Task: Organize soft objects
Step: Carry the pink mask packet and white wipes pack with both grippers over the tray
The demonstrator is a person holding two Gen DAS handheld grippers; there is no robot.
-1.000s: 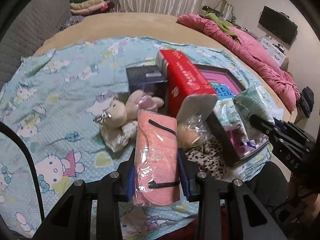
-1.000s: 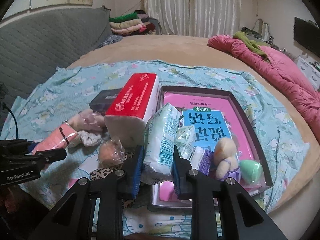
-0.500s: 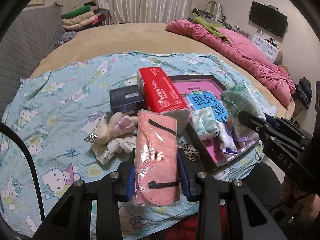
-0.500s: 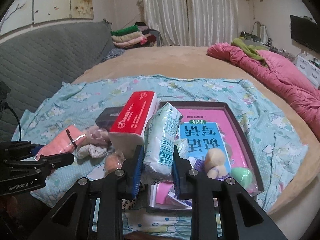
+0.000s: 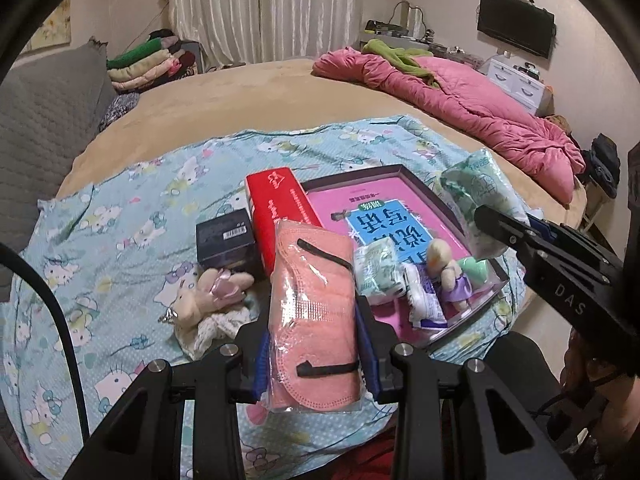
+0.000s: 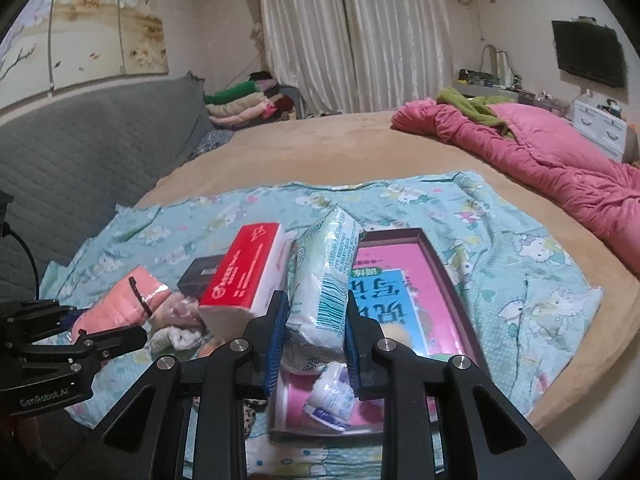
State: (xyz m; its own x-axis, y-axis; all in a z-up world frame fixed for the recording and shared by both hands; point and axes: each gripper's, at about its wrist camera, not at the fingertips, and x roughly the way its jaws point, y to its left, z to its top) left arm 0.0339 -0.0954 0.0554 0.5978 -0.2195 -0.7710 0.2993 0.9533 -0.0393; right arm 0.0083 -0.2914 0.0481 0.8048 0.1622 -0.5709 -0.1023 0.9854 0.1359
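I have a pink mask pack (image 5: 314, 312) pinched in my left gripper (image 5: 316, 354) and a pale green tissue pack (image 6: 324, 280) pinched in my right gripper (image 6: 312, 344), both lifted clear above the bed's near edge. Below them, on the patterned sheet (image 5: 120, 240), lie a red tissue box (image 5: 280, 216), a plush bunny (image 5: 208, 292) and a pink-lined tray (image 5: 400, 196).

The red tissue box (image 5: 280, 216) and dark box (image 5: 226, 246) crowd the tray's (image 5: 424, 190) left; bedding beyond lies open.
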